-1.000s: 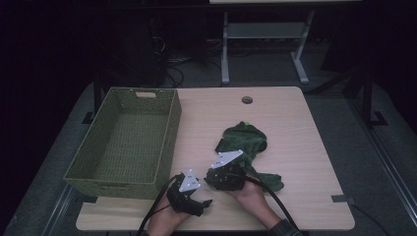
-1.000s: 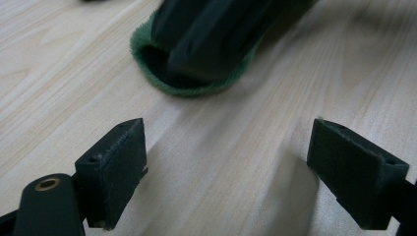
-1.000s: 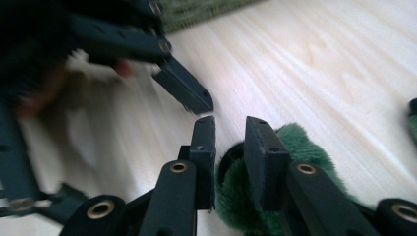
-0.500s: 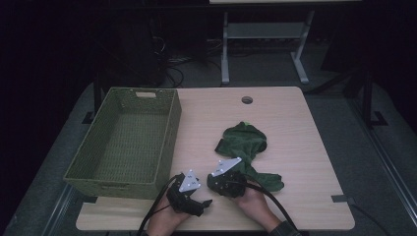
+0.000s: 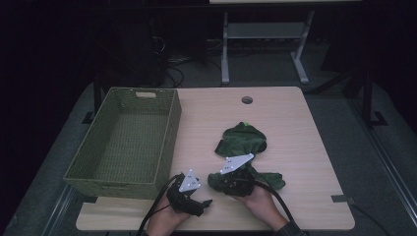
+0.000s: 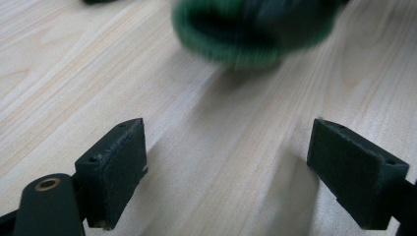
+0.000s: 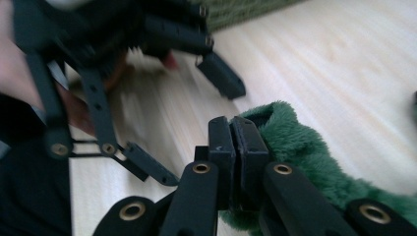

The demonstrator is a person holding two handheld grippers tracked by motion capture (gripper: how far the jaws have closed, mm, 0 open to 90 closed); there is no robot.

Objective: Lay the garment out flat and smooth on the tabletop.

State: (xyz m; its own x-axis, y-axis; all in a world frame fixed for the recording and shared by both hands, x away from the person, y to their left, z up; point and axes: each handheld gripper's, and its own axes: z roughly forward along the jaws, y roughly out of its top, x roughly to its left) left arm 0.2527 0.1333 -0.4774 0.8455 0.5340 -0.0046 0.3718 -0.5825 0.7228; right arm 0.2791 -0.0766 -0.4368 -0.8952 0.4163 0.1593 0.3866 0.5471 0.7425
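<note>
The green plush cloth (image 5: 244,142) is spread in a crumpled heap on the right half of the worktop (image 5: 295,118), its near end reaching to the right claw (image 5: 216,179) close to the front edge. In the right gripper view the jaws are seen pressed together, having just been closing, with a fold of the fuzzy fabric (image 7: 300,147) pinched at their tips. The left claw (image 5: 204,202) is held low just to the left of it, near the front edge (its jaws are spread wide over bare wood in the left gripper view, nothing between them). A woven green basket (image 5: 162,147) stands at the left of the worktop, apart from the cloth.
</note>
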